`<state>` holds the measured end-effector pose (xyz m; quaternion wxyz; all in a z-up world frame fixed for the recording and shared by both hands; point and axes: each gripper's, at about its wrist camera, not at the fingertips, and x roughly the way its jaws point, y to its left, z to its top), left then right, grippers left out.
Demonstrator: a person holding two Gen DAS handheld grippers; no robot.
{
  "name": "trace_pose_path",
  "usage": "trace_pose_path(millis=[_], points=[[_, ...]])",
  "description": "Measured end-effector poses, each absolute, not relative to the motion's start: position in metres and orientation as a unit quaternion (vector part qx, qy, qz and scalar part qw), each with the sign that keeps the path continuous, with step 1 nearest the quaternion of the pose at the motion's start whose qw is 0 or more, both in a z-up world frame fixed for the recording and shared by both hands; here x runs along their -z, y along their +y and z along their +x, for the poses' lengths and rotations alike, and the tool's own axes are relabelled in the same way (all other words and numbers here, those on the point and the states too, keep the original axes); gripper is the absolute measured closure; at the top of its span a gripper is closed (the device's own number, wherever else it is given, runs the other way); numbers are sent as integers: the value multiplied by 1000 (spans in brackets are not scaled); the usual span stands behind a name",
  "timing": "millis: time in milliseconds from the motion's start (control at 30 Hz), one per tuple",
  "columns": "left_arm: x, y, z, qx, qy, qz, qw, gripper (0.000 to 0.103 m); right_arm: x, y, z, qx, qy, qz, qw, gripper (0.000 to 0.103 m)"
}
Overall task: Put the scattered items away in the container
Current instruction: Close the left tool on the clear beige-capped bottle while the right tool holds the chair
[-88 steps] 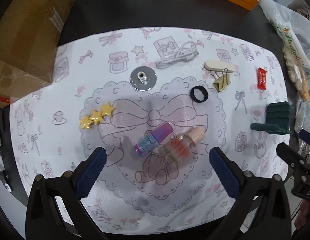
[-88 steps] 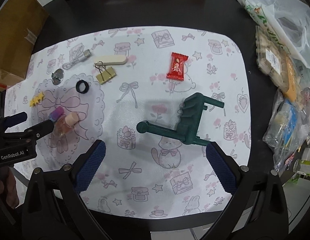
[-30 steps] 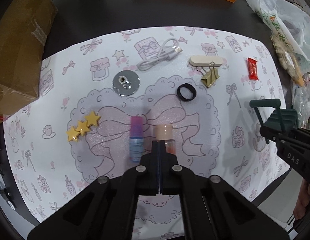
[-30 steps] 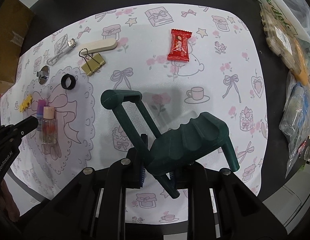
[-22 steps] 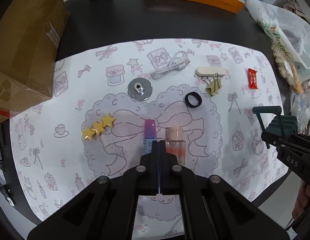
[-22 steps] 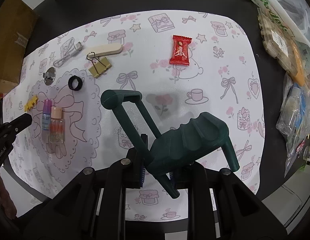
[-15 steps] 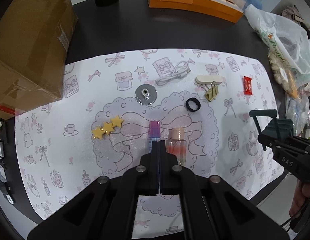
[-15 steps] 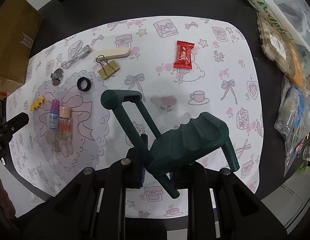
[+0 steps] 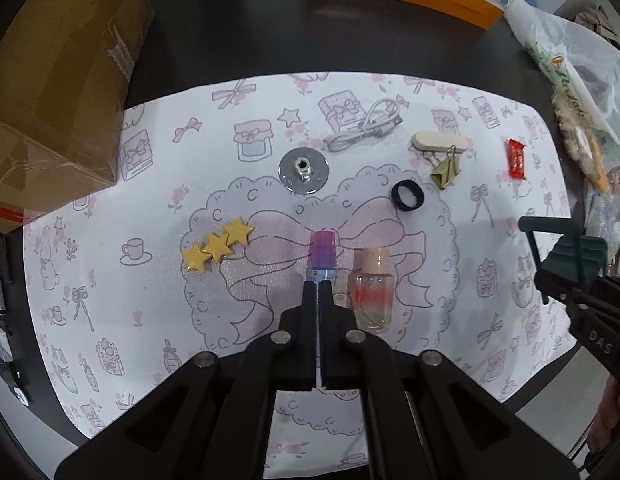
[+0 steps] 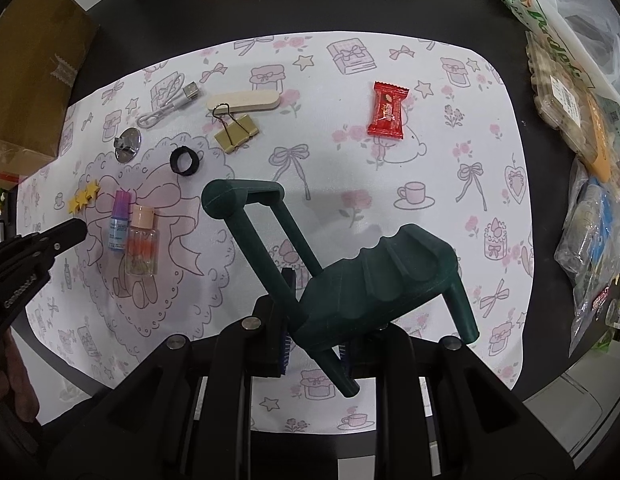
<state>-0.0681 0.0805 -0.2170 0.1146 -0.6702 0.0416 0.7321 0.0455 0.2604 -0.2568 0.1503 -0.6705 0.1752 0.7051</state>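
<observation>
Nearest to me, my right gripper (image 10: 316, 350) is clamped on a dark green plastic stand (image 10: 374, 280), matte, with a scalloped ridged top and long round bars; it is lifted above the mat (image 10: 450, 160), which is a smooth white sheet with pink bow and cup drawings; my left gripper (image 9: 318, 308) has its jaws pressed together with nothing between them, hovering over a small bottle with purple cap (image 9: 321, 254); just right of it lies a clear bottle with peach cap (image 9: 369, 280), orange liquid inside; to the left, three glossy yellow stars (image 9: 217, 245); farther, a black ring (image 9: 407, 196), a shiny metal disc (image 9: 303, 165), a brass binder clip (image 10: 235, 131), a red candy wrapper (image 10: 387, 110), a white cable (image 9: 364, 130); far left, a cardboard box (image 9: 58, 80).
</observation>
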Motion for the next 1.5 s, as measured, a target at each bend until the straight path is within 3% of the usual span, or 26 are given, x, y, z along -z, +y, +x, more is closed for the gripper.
trace_pose_path(millis=[100, 167, 233, 1500], points=[[228, 85, -69, -724, 54, -678, 112, 82, 259, 261, 46, -703, 176, -673, 150, 84], [232, 88, -69, -724, 64, -678, 111, 63, 261, 262, 45, -701, 175, -675, 148, 84], [236, 90, -68, -723, 73, -679, 109, 57, 262, 263, 45, -700, 172, -678, 144, 84], [244, 147, -46, -681, 66, -703, 194, 57, 259, 284, 62, -686, 181, -686, 159, 83]])
